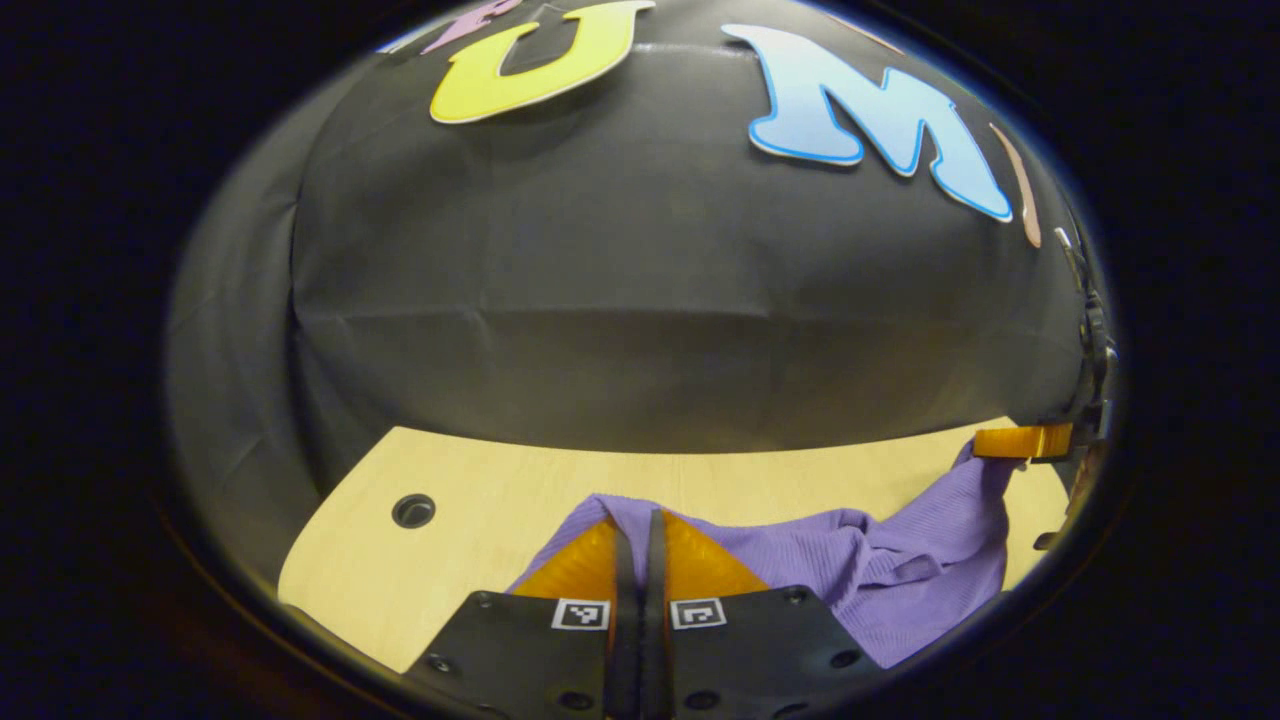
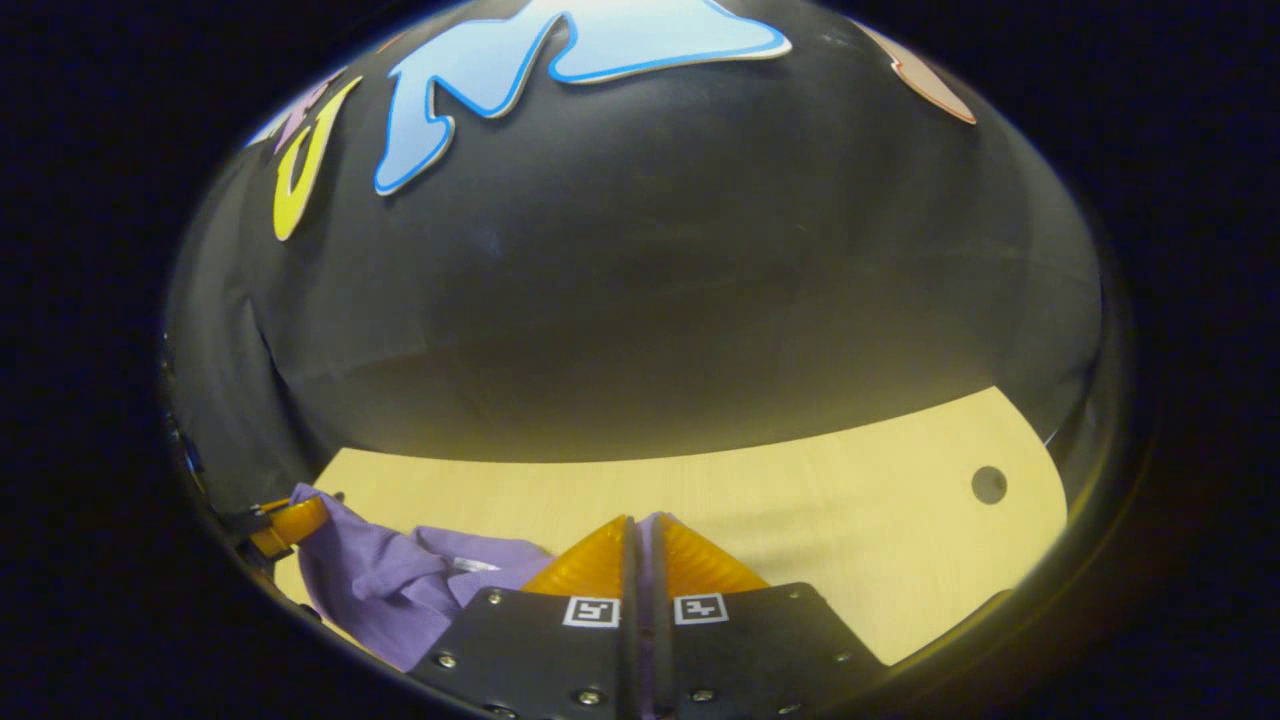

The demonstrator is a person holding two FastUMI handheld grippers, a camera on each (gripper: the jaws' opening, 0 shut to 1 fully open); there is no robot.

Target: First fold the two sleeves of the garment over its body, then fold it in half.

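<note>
In the left gripper view a purple ribbed garment (image 1: 860, 570) hangs stretched between the two grippers above the light wooden table (image 1: 480, 500). My left gripper (image 1: 640, 520) is shut, with the garment's edge pinched between its orange fingers. At the far right the right gripper (image 1: 1020, 441) pinches another part of the cloth, held a little higher. In the right gripper view my right gripper (image 2: 638, 525) is shut with a thin strip of purple cloth between its fingers. There the garment (image 2: 380, 575) sags to the left toward the left gripper (image 2: 292, 523).
The table has a round cable hole near one end (image 1: 413, 510), which also shows in the right gripper view (image 2: 988, 484). The black cloth wall rises right behind the table's far edge. Bare tabletop (image 2: 820, 500) lies ahead of the right gripper.
</note>
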